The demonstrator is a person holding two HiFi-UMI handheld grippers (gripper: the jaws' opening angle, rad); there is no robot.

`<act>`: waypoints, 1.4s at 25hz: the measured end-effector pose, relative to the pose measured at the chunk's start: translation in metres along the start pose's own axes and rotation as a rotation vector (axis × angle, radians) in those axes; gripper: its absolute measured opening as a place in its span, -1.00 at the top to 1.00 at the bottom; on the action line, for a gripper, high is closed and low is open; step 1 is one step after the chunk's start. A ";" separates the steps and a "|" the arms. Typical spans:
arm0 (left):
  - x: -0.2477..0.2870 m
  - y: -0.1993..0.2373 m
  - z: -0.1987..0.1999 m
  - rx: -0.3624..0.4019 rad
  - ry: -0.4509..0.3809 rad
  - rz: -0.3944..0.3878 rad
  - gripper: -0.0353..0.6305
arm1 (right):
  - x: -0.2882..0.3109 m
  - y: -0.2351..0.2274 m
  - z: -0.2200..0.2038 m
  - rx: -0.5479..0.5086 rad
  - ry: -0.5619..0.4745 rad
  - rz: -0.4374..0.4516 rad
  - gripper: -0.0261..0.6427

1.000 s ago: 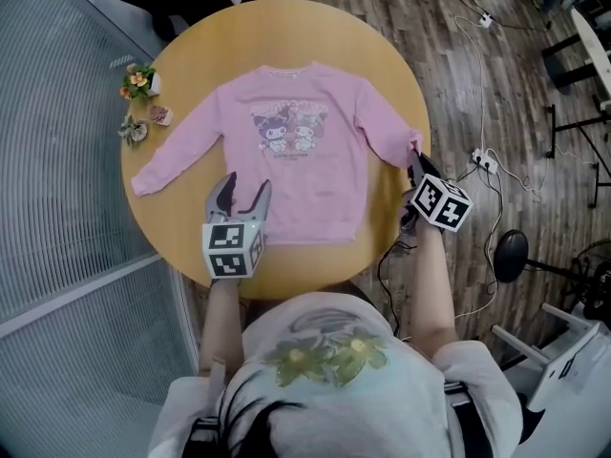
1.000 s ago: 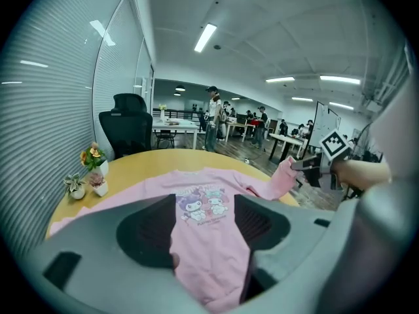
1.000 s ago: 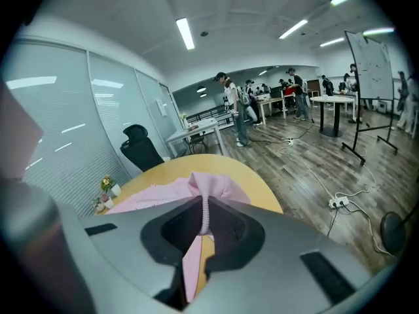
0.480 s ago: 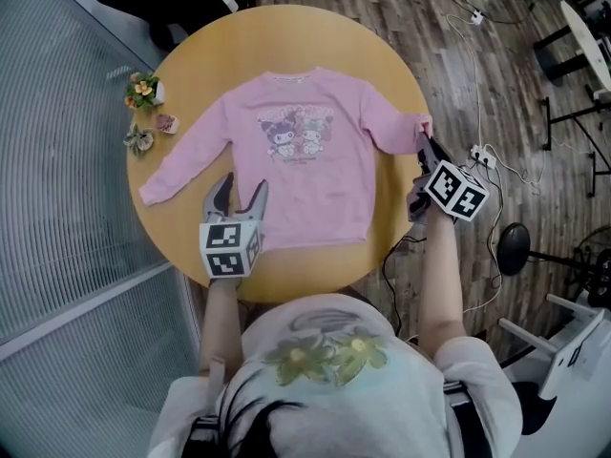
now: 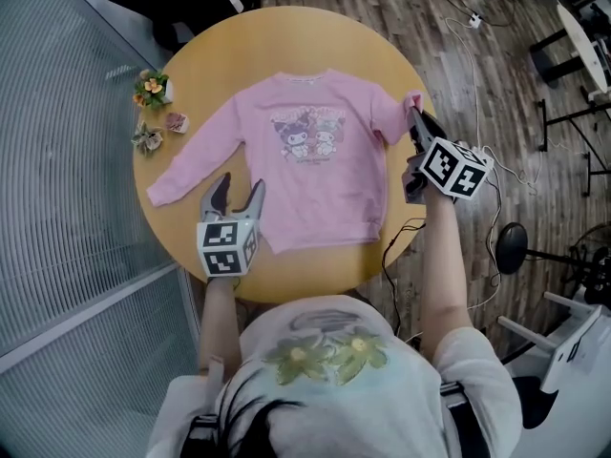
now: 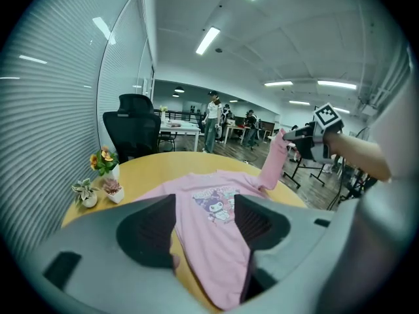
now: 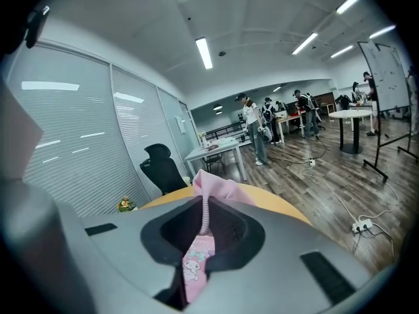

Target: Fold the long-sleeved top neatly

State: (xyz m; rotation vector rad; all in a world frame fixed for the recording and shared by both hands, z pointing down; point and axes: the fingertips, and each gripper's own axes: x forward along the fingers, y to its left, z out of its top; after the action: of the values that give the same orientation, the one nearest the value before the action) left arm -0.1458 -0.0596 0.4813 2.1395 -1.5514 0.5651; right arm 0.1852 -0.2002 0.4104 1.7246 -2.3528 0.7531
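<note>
Our right gripper [image 5: 414, 114] pinches the cuff [image 7: 211, 187] of the pink top [image 5: 315, 165] and has now raised this sleeve off the round table [image 5: 286, 41], where the body lies flat, so we judge the inward fold can begin. Our left gripper [image 5: 232, 191] hovers with jaws spread near the hem.

Three small potted plants sit near the round tabletop's [image 5: 286, 36] left edge: an orange-flowered one [image 5: 153, 88], a pinkish succulent [image 5: 176, 122] and a pale leafy one [image 5: 146, 139]. A black office chair [image 6: 131, 126] stands beyond the far edge. Cables [image 5: 482, 74] trail across the wooden floor [image 5: 382, 8].
</note>
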 end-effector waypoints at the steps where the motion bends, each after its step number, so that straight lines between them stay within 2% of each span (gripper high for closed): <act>1: -0.002 0.004 0.000 -0.003 -0.002 -0.001 0.11 | 0.003 0.009 0.002 -0.009 0.000 0.009 0.81; 12: -0.016 0.051 -0.016 -0.054 -0.016 0.003 0.11 | 0.044 0.110 -0.001 -0.083 0.025 0.106 0.81; 19: -0.028 0.079 -0.024 -0.080 -0.022 0.014 0.11 | 0.070 0.172 -0.027 -0.124 0.077 0.176 0.81; 27: -0.035 0.113 -0.044 -0.106 0.003 0.036 0.11 | 0.107 0.234 -0.091 -0.161 0.203 0.235 0.81; 35: -0.030 0.144 -0.057 -0.110 0.040 0.044 0.11 | 0.154 0.263 -0.186 -0.162 0.373 0.249 0.81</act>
State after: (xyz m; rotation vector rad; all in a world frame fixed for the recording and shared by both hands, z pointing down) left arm -0.2960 -0.0443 0.5271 2.0047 -1.5744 0.5213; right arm -0.1443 -0.1880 0.5487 1.1270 -2.3095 0.8110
